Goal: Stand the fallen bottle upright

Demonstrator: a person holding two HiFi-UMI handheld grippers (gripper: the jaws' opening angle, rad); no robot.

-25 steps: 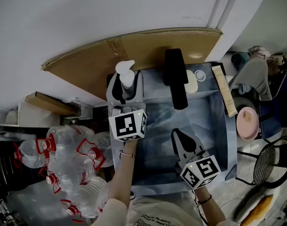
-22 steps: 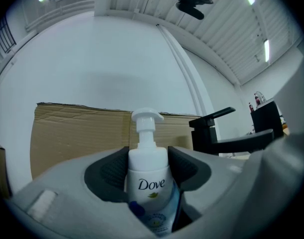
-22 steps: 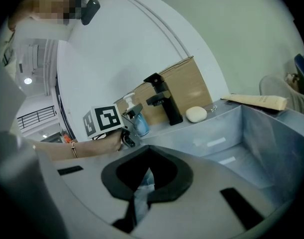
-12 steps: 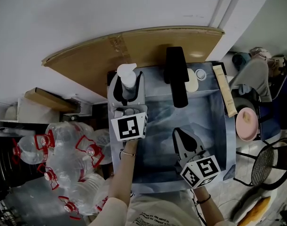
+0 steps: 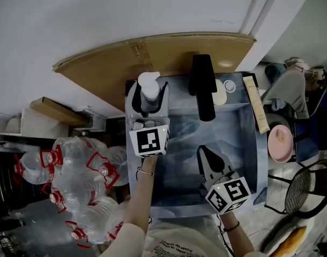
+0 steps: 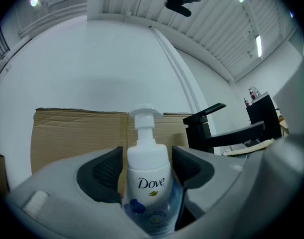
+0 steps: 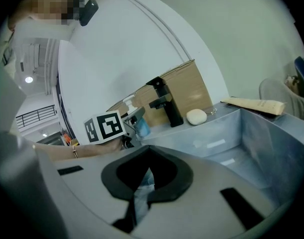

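White plastic pump bottle (image 6: pixel 146 168) upright on the back left corner of the grey-blue sink (image 5: pixel 245 138), between the left gripper's (image 5: pixel 148 96) jaws, which have just been opening and stand clear of it, right gripper (image 5: pixel 201 151) over the basin, jaws closed, empty

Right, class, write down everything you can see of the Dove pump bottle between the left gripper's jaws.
The pump bottle looks plastic: a white pump head on a narrow neck, a white upper body printed Dove, and a bluish lower part. It stands upright on the sink's back ledge, in front of the cardboard. The left gripper has it between its pads. Its jaws have just been opening, and the pads seem barely clear of its sides.
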